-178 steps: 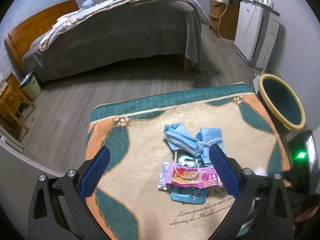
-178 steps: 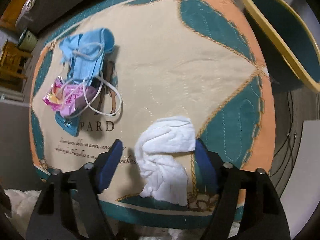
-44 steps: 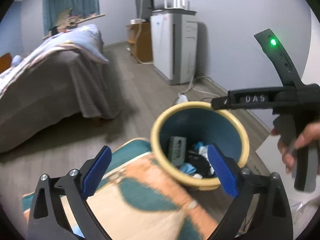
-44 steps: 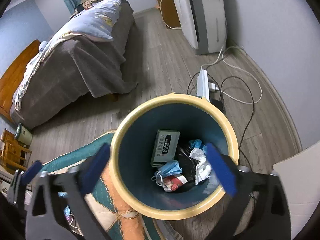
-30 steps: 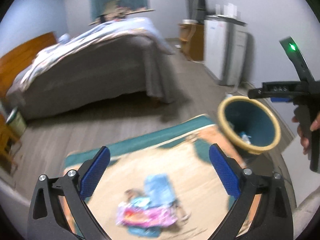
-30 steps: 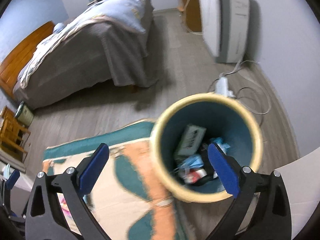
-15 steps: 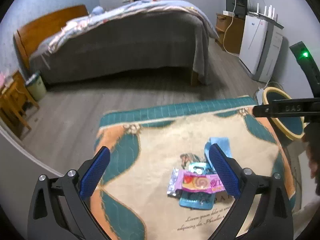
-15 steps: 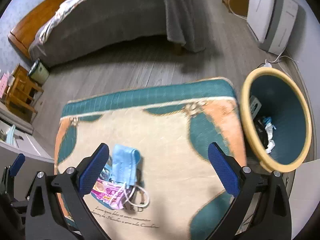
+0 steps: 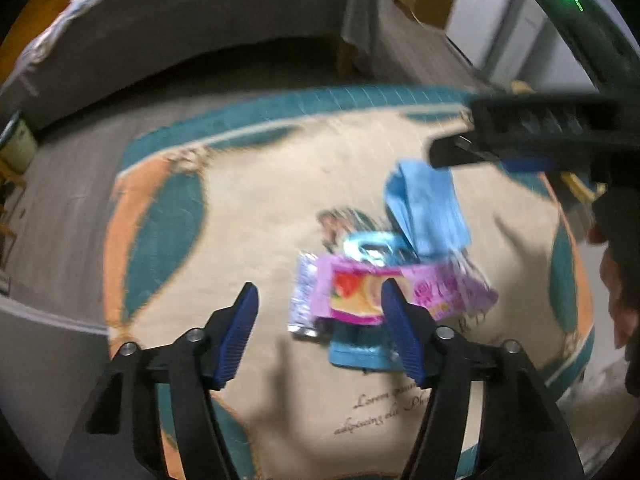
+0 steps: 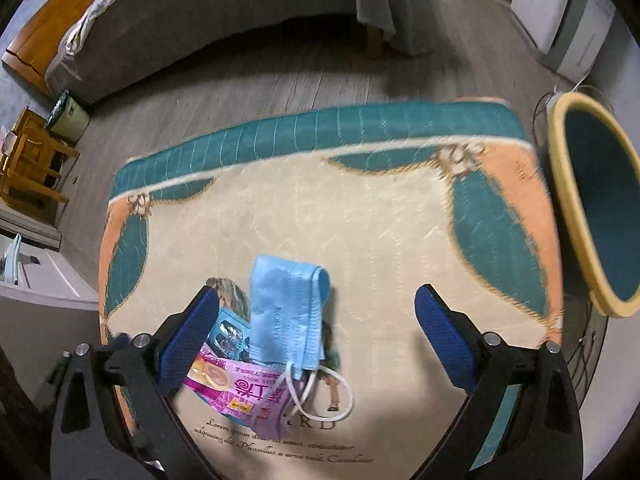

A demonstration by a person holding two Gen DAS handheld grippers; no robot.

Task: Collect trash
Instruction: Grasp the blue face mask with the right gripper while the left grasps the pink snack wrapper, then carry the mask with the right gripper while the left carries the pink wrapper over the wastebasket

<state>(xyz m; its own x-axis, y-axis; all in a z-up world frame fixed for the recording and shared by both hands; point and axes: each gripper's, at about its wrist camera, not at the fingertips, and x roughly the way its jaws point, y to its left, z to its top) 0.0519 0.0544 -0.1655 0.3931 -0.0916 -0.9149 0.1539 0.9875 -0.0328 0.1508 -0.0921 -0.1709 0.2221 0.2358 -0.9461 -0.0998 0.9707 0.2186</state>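
A small pile of trash lies on a patterned rug (image 10: 400,248) of cream, teal and orange spread over a grey wood floor (image 10: 248,84), with both handheld grippers poised over it. In the right wrist view the right gripper (image 10: 316,322) stands wide open and empty, its blue pads spread either side of a folded blue face mask (image 10: 286,312), whose white ear loops trail toward 5 o'clock. The mask overlaps a pink snack wrapper (image 10: 244,394) at its 6 o'clock edge, and a teal foil packet (image 10: 228,334) peeks out at the mask's 9 o'clock side, beside the left pad. A yellow-rimmed teal bin (image 10: 576,216) stands off the rug's edge at 3 o'clock, well apart from the pile. The left wrist view, blurred by motion, shows the left gripper (image 9: 318,334) partly open and holding nothing, its right pad over the pink wrapper and its left pad over bare rug. A bed (image 10: 224,12) draped in grey fills the 12 o'clock background, with a white appliance (image 10: 560,16) at 1 o'clock.
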